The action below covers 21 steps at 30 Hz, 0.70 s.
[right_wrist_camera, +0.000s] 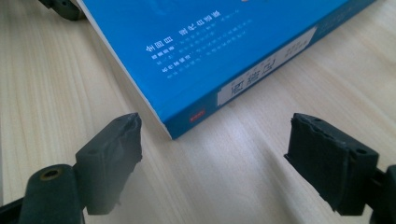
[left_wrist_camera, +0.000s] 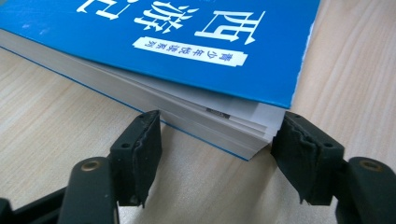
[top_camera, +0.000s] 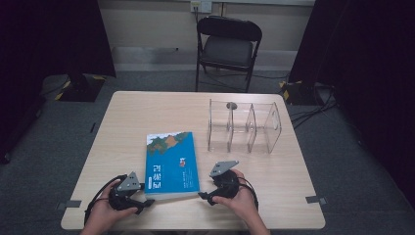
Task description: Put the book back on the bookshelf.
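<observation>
The left gripper [top_camera: 138, 197] sits at the near edge of the tabletop [top_camera: 122, 117], held in the person's left hand [top_camera: 105, 213], its jaws narrowed against the near left corner of the blue book [top_camera: 172, 165]; in the left gripper view both pads touch the fanned page block at that corner [left_wrist_camera: 243, 135]. The book lies flat near the middle of the front half, its long edges running away from the person, with bare wood to its left. The right gripper [top_camera: 205, 195], in the right hand [top_camera: 242, 200], is at the book's near right corner, jaws spread wide, the corner [right_wrist_camera: 175, 128] between them untouched. Farther back and right stands a clear divided rack [top_camera: 243, 126], well apart from the book.
</observation>
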Tool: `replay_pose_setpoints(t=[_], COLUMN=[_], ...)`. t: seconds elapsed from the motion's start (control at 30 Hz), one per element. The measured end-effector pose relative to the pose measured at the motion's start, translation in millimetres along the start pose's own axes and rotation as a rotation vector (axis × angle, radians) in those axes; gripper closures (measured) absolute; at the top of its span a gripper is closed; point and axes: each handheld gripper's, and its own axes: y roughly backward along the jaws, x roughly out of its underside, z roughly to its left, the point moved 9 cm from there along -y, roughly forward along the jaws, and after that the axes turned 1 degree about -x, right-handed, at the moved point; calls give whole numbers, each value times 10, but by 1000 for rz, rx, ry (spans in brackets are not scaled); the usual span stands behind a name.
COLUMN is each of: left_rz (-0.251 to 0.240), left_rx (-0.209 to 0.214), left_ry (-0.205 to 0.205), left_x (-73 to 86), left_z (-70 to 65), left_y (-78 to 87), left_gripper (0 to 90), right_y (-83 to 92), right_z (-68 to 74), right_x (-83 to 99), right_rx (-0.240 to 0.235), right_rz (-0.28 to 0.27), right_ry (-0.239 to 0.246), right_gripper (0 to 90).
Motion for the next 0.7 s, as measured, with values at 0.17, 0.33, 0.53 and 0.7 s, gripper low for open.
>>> replay_pose_setpoints(t=[0.17, 0.33, 0.53, 0.7], left_rz=[7, -7, -8, 18], left_rx=[-4, -12, -18, -22], left_ry=[3, 33, 36, 37], left_x=[-2, -15, -18, -11], left_z=[7, -10, -12, -14], left_y=[2, -10, -12, -3], left_gripper=[350, 345, 345, 344], right_y=[-6, -124, -280, -321], right_z=[93, 200, 211, 195], right_x=[-69, -132, -206, -208], right_rx=[-28, -48, 5, 41], right_rz=[-17, -2, 16, 26], right_ry=[32, 74, 111, 122], right_gripper=[163, 159, 119, 91])
